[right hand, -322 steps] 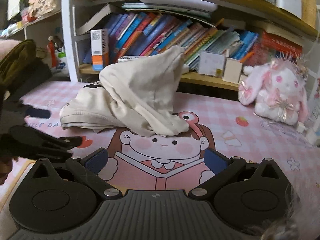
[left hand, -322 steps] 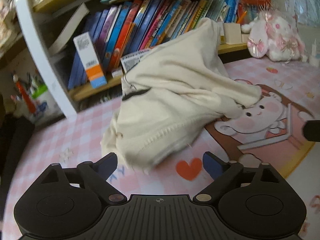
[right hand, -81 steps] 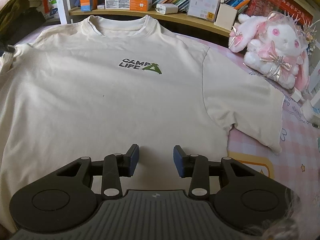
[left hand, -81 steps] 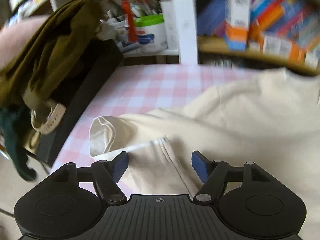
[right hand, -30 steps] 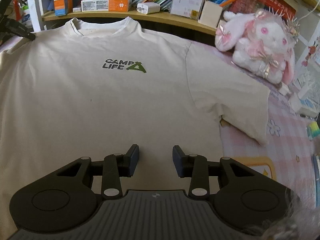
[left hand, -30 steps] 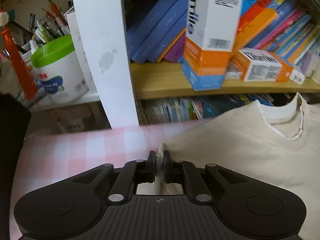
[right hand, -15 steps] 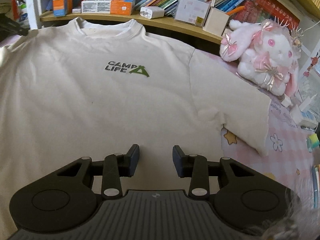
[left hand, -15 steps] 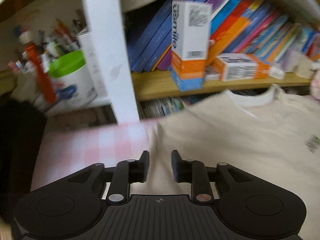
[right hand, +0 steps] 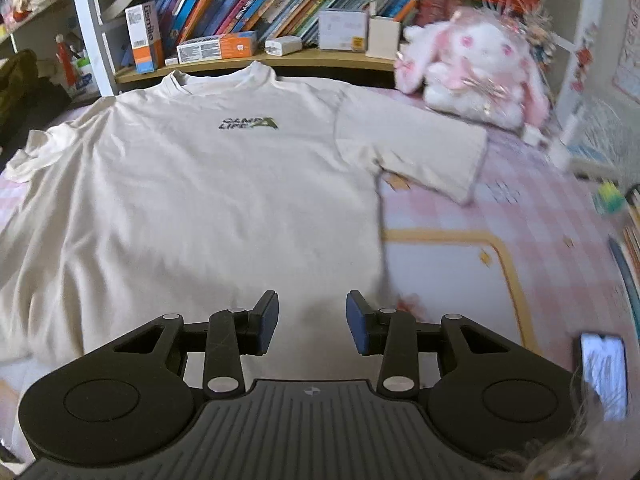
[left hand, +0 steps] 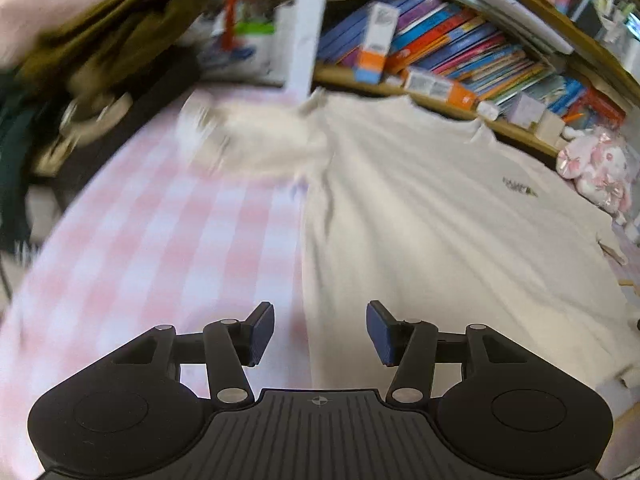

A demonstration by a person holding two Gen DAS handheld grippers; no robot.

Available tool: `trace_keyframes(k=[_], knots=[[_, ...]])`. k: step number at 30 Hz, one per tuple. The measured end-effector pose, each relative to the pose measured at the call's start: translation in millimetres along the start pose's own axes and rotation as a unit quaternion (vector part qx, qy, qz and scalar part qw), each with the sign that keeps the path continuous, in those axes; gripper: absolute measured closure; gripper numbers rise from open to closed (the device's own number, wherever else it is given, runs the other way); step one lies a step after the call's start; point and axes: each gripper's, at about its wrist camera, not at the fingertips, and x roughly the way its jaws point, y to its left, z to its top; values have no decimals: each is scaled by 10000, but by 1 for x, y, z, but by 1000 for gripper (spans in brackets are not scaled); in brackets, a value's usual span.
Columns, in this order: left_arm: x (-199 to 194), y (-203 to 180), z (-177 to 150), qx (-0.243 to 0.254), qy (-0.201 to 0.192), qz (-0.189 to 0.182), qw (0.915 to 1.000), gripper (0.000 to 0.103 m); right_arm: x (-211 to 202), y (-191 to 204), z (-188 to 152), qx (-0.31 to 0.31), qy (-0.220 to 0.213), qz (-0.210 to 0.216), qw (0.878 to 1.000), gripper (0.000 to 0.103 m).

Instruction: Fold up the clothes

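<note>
The cream T-shirt lies flat, front up, on the pink checked mat, its hem beneath the empty, parted right gripper, its side edge beneath the left gripper, whose empty jaws have just been opening.

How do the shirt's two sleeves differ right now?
On the cream T-shirt, the sleeve near the plush rabbit lies flat and spread, its hem straight. The sleeve near the white shelf post is bunched and crumpled. Both rest on the pink checked mat, neither folded in yet.
</note>
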Motion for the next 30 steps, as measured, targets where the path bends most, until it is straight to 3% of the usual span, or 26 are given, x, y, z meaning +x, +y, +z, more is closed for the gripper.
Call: trace_keyframes(k=[5,11,17,21,22,23,24,25,27,30], knots=[[-25,-4,-34,-276,64,221,9994,51,-20,-17,-22,108,49,353,9993,66],[-46,1,-57,-779,91,238,9966,49,-36,-40,-45,927,239,823,9920,59],[-50,-10,-72,-565,298,135,9979,49,-38,-40,-61,1484,364,1419,9780,58],[-49,-13,-76,-382,450,52,9982,50,-29,-33,-61,1544,417,1544,9750,61],[-49,-12,-77,-385,469,13,9982,55,-26,-31,-60,1548,390,1539,9751,66],[-48,-12,-78,-381,483,-30,9981,56,-24,-30,-59,1554,361,1535,9752,80],[-48,-13,-78,-360,494,-120,9981,80,-23,-30,-57,1578,329,1532,9750,87],[-46,-14,-77,-350,549,-310,9974,95,-23,-31,-56,1605,285,1507,9750,92],[-48,-12,-71,-462,535,-671,9952,96,-28,-31,-52,1548,174,1505,9763,95],[-61,-3,-46,-932,6,-1237,9879,96,-56,-39,-37,1482,-191,1744,9733,96]])
